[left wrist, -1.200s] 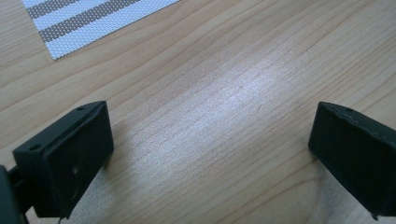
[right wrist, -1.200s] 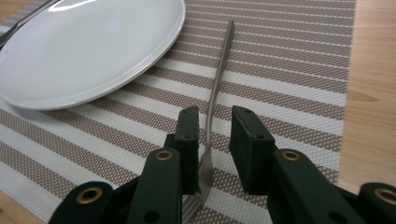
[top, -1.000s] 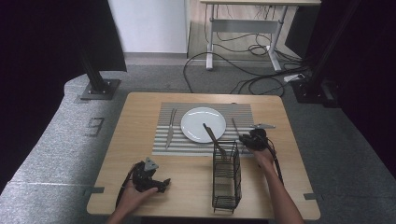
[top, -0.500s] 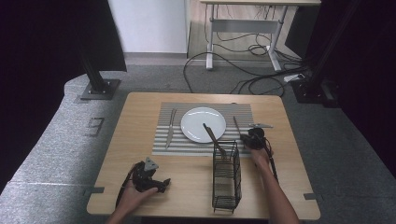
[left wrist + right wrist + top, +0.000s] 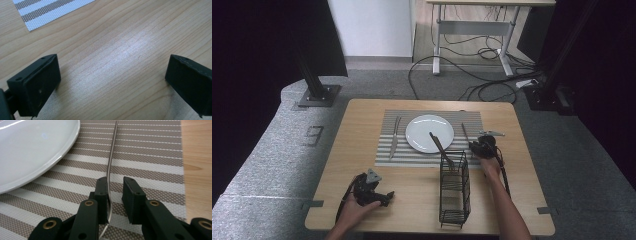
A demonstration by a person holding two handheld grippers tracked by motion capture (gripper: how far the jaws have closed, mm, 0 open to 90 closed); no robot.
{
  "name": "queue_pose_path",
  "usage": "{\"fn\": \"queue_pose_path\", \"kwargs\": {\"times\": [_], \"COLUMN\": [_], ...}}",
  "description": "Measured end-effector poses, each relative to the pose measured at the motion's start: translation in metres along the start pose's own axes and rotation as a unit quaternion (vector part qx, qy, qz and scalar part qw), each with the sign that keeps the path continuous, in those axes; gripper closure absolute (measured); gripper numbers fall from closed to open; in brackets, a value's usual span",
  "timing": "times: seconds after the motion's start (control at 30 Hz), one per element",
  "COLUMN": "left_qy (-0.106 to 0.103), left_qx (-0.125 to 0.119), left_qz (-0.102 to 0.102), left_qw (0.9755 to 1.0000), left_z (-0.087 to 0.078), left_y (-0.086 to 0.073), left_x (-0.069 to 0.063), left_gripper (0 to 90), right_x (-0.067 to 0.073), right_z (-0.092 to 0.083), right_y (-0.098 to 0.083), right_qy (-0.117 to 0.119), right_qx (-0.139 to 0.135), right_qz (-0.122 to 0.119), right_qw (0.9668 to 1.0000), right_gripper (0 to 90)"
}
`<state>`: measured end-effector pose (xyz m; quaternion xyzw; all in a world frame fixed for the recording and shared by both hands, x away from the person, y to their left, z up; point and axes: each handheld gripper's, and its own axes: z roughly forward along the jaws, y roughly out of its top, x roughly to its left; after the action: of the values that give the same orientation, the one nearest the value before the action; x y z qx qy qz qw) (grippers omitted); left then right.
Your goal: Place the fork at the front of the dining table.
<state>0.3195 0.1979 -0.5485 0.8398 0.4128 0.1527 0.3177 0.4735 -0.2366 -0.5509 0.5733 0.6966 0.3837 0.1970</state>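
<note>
We see a glossy white ceramic-looking plate (image 5: 30,150) on a woven, matt striped placemat (image 5: 150,157) — beside it a slim brushed-metal utensil (image 5: 111,162). The table (image 5: 120,50) is smooth pale wood, the rack (image 5: 454,187) black wire.

My left gripper (image 5: 371,188) low, jaws wide | my right gripper (image 5: 113,195) forward, jaws narrowly parted, just been opening

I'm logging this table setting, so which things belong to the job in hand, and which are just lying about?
In the job: right hand-held gripper, jaws just been opening, with the thin silver metal utensil between them; striped woven placemat; round white plate.
Lying about: black wire cutlery basket; silver utensil left of the plate; left hand-held gripper, open above the wooden table.
</note>
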Motion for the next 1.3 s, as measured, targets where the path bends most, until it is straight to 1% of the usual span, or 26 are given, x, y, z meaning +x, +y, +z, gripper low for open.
{"fn": "queue_pose_path", "kwargs": {"times": [0.03, 0.1, 0.2, 0.33, 0.37, 0.43, 0.47, 0.5, 0.53, 0.57, 0.6, 0.67, 0.7, 0.73, 0.8, 0.83, 0.87, 0.93, 1.0, 1.03, 1.13, 1.3], "left_qy": [0.000, 0.000, 0.000, 0.000, 0.000, 0.000, 0.000, 0.000, 0.000, 0.000, 0.000, 0.000, 0.000, 0.000, 0.000, 0.000, 0.000, -0.001, 0.000, -0.001, -0.001, -0.001], "left_qx": [0.000, 0.000, 0.000, 0.000, 0.000, 0.000, 0.000, 0.000, 0.001, 0.001, 0.001, 0.001, 0.001, 0.001, 0.001, 0.001, 0.001, 0.000, 0.000, 0.000, 0.000, 0.000], "left_qz": [0.000, 0.000, 0.000, 0.000, 0.000, 0.000, 0.000, 0.000, 0.001, 0.001, 0.001, 0.001, 0.001, 0.001, 0.001, 0.001, 0.002, 0.002, 0.002, 0.002, 0.002, 0.002], "left_qw": [1.0000, 1.0000, 1.0000, 1.0000, 1.0000, 1.0000, 1.0000, 1.0000, 1.0000, 1.0000, 1.0000, 1.0000, 1.0000, 1.0000, 1.0000, 1.0000, 1.0000, 1.0000, 1.0000, 1.0000, 1.0000, 1.0000], "left_z": [0.000, 0.000, 0.000, 0.000, 0.000, 0.000, 0.000, 0.000, 0.000, 0.000, 0.000, 0.000, 0.000, 0.000, 0.000, 0.000, 0.000, 0.000, 0.001, 0.001, 0.001, 0.001], "left_y": [0.000, 0.000, 0.000, 0.000, 0.000, 0.000, 0.000, 0.000, 0.000, 0.000, 0.000, 0.000, 0.000, 0.000, 0.000, 0.000, 0.000, 0.001, 0.001, 0.001, 0.001, 0.001], "left_x": [0.000, 0.000, 0.000, 0.000, 0.000, 0.000, 0.000, 0.000, 0.000, 0.000, 0.000, 0.000, 0.000, 0.000, 0.000, 0.000, 0.000, 0.000, 0.000, 0.000, 0.000, 0.000], "left_gripper": [0.0, 0.0, 0.0, 0.0, 0.0, 0.0, 0.0, 0.0, 0.0, 0.0, 0.0, 0.0, 0.0, 0.0, 0.0, 0.0, 0.0, 0.0, 0.0, 0.0, 0.0, 0.0], "right_x": [-0.001, -0.005, -0.009, -0.010, -0.011, -0.011, -0.011, -0.012, -0.012, -0.012, -0.011, -0.009, -0.009, -0.006, -0.005, -0.005, -0.004, -0.002, 0.000, 0.002, 0.007, 0.015], "right_z": [-0.001, -0.003, -0.005, -0.009, -0.014, -0.021, -0.021, -0.025, -0.033, -0.033, -0.040, -0.045, -0.045, -0.050, -0.052, -0.052, -0.051, -0.049, -0.046, -0.044, -0.041, -0.037], "right_y": [0.000, -0.001, -0.002, -0.003, -0.003, -0.005, -0.005, -0.006, -0.010, -0.010, -0.013, -0.017, -0.017, -0.021, -0.025, -0.025, -0.027, -0.030, -0.032, -0.033, -0.032, -0.031], "right_qy": [-0.004, -0.006, -0.003, 0.002, 0.011, 0.020, 0.020, 0.025, 0.030, 0.030, 0.040, 0.041, 0.041, 0.042, 0.044, 0.044, 0.044, 0.046, 0.044, 0.047, 0.051, 0.049], "right_qx": [-0.002, -0.007, -0.004, -0.003, 0.001, -0.006, -0.006, -0.005, -0.003, -0.003, 0.000, 0.000, 0.000, 0.005, 0.007, 0.007, 0.011, 0.018, 0.021, 0.023, 0.022, 0.020], "right_qz": [-0.001, 0.005, 0.008, 0.009, 0.014, 0.017, 0.017, 0.016, 0.013, 0.013, 0.015, 0.010, 0.010, 0.006, 0.003, 0.003, -0.002, -0.003, -0.009, -0.011, -0.017, -0.026], "right_qw": [1.0000, 0.9999, 1.0000, 1.0000, 0.9998, 0.9996, 0.9996, 0.9995, 0.9995, 0.9995, 0.9991, 0.9991, 0.9991, 0.9991, 0.9990, 0.9990, 0.9990, 0.9988, 0.9988, 0.9986, 0.9983, 0.9983], "right_gripper": [72.9, 72.6, 72.6, 71.3, 68.7, 67.1, 67.1, 66.1, 62.7, 62.7, 59.0, 57.2, 57.2, 53.9, 52.5, 52.5, 51.4, 51.4, 53.1, 54.4, 56.4, 60.5]}}
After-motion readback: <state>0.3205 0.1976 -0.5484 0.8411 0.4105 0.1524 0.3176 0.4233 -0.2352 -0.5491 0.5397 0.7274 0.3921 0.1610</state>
